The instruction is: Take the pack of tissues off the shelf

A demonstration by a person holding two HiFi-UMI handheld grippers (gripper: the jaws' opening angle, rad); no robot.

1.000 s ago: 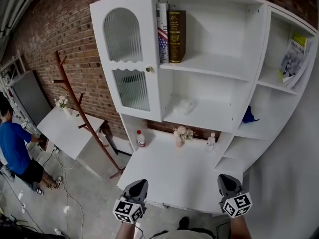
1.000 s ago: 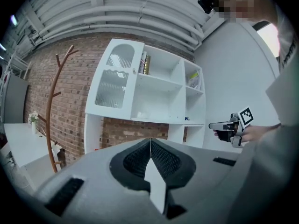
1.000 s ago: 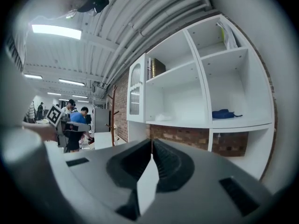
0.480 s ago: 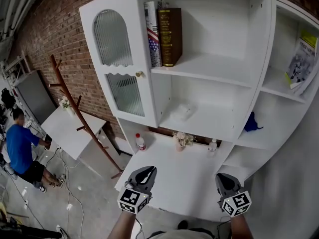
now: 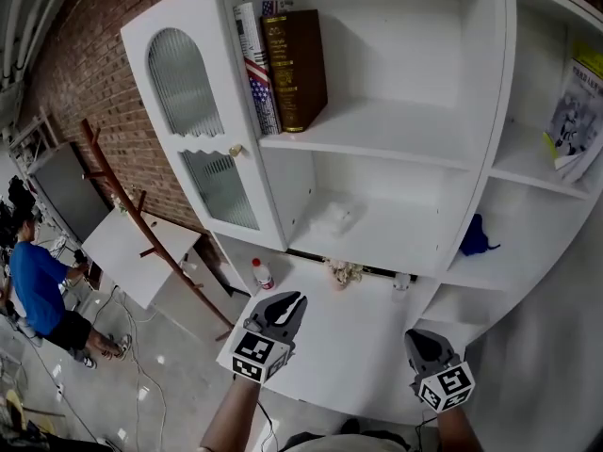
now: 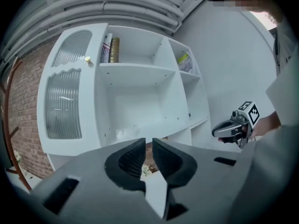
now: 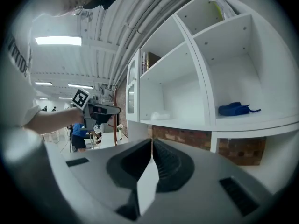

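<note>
Left tongs (image 5: 287,306) sit higher in frame than a second ago; right tongs (image 5: 421,342) lower right. Both pressed together, empty. Pack of tissues (image 5: 332,217) lies on the middle shelf (image 5: 400,243) at frame centre, well above both tongs.

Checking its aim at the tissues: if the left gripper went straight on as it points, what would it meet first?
Likely the small flower pot on the desk, in line beyond the left gripper; the pack of tissues lies higher, on the shelf. Depth is uncertain.
</note>
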